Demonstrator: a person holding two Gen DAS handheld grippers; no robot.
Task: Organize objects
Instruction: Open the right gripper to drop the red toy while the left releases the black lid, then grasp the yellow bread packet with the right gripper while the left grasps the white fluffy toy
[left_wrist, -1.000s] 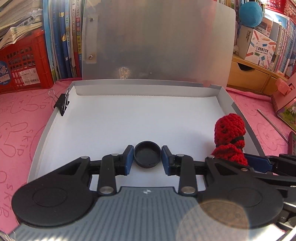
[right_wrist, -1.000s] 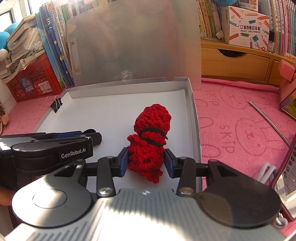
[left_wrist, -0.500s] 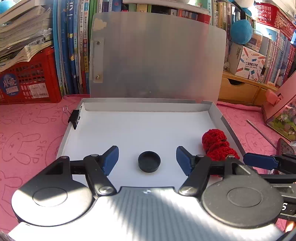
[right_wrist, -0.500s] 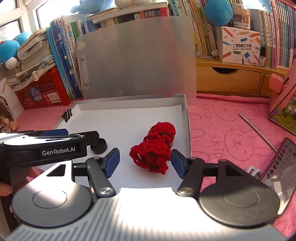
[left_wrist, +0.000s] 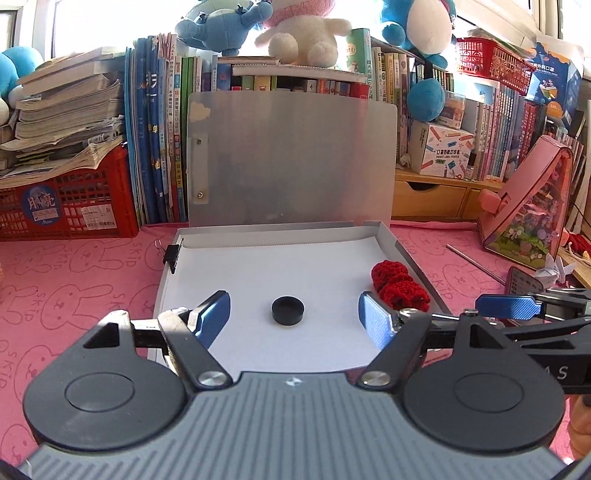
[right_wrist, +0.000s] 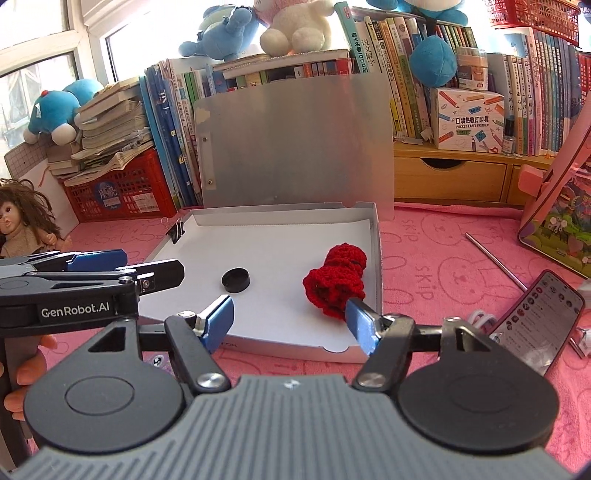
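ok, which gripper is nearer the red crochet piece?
Right. The right gripper sits just in front of the red crochet piece, jaws opening, empty. The left gripper faces the black cap beside it.

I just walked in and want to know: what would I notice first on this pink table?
Probably the bright red crocheted bundle lying by the right wall of the open white box, with a small black cap alone near the middle. Behind it, blue and white plush toys sit on top of the packed books.
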